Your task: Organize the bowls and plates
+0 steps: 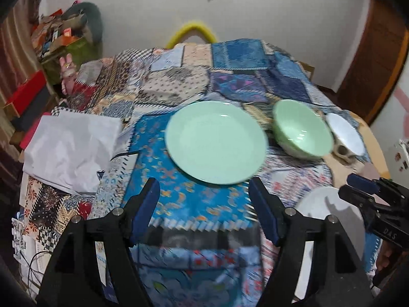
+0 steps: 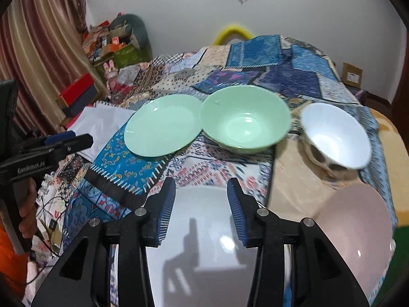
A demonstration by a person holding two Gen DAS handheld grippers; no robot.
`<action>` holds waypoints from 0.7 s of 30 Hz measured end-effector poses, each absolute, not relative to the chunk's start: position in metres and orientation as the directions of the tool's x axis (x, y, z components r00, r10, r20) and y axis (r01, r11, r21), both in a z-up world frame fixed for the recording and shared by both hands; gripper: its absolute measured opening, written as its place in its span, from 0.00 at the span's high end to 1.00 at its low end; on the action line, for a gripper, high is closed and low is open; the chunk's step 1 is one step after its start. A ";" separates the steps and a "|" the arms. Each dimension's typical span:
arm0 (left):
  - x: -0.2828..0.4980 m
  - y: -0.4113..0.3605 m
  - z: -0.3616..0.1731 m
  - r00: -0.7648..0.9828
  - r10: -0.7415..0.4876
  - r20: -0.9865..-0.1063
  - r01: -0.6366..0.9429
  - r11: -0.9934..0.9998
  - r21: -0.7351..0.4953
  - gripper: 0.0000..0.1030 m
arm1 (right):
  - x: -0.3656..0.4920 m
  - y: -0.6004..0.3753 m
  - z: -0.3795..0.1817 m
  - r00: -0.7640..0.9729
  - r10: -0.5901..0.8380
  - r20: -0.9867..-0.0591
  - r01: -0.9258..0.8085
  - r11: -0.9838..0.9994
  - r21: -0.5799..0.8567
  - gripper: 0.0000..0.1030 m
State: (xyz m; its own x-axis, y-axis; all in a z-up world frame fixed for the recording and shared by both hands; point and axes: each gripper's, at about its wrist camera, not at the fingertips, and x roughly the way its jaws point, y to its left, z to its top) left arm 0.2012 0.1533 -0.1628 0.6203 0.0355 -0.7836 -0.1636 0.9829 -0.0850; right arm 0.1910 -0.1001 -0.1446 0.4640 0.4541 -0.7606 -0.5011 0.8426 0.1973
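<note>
Two grippers hang with fingers apart and empty: the right gripper [image 2: 202,204] over a white plate [image 2: 204,243], the left gripper [image 1: 204,204] over blue cloth [image 1: 184,199]. Beside the white plate sits a pink bowl [image 2: 358,230]. Farther off lie a green plate [image 1: 216,142], green bowl [image 2: 245,120] and white bowl [image 2: 334,134].

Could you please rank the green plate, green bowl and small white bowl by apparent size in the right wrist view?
1. Green bowl and green plate: about alike, so unranked.
2. Small white bowl: smallest, at similar distance.
</note>
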 end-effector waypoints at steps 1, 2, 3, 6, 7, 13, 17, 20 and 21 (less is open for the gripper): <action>0.208 0.161 -0.169 0.613 0.040 -0.789 -0.172 0.981 -0.084 0.31 | 0.196 -0.095 -0.148 0.450 0.454 -0.769 -0.508 0.838 0.197 0.62; 0.216 0.167 -0.175 0.605 0.047 -0.795 -0.183 0.980 -0.081 0.31 | 0.200 -0.090 -0.151 0.436 0.454 -0.777 -0.515 0.834 0.198 0.62; 0.223 0.173 -0.182 0.595 0.054 -0.802 -0.194 0.978 -0.078 0.31 | 0.204 -0.086 -0.154 0.424 0.454 -0.784 -0.519 0.831 0.200 0.62; 0.242 0.189 -0.202 0.564 0.041 -0.825 -0.214 0.972 -0.098 0.31 | 0.216 -0.074 -0.162 0.392 0.451 -0.802 -0.532 0.822 0.202 0.62; 0.248 0.194 -0.209 0.552 0.031 -0.833 -0.221 0.969 -0.110 0.32 | 0.221 -0.068 -0.166 0.381 0.447 -0.810 -0.534 0.821 0.202 0.62; 0.271 0.208 -0.238 0.522 -0.020 -0.853 -0.203 0.968 -0.148 0.50 | 0.241 -0.046 -0.175 0.345 0.445 -0.827 -0.542 0.814 0.212 0.62; 0.281 0.208 -0.247 0.511 -0.060 -0.858 -0.177 0.969 -0.173 0.58 | 0.248 -0.032 -0.183 0.318 0.437 -0.841 -0.535 0.815 0.221 0.62; 0.288 0.209 -0.252 0.501 -0.089 -0.861 -0.159 0.968 -0.192 0.64 | 0.253 -0.024 -0.189 0.311 0.421 -0.852 -0.528 0.822 0.214 0.62; 0.291 0.209 -0.253 0.501 -0.092 -0.861 -0.157 0.968 -0.195 0.66 | 0.255 -0.022 -0.191 0.308 0.417 -0.855 -0.525 0.824 0.213 0.62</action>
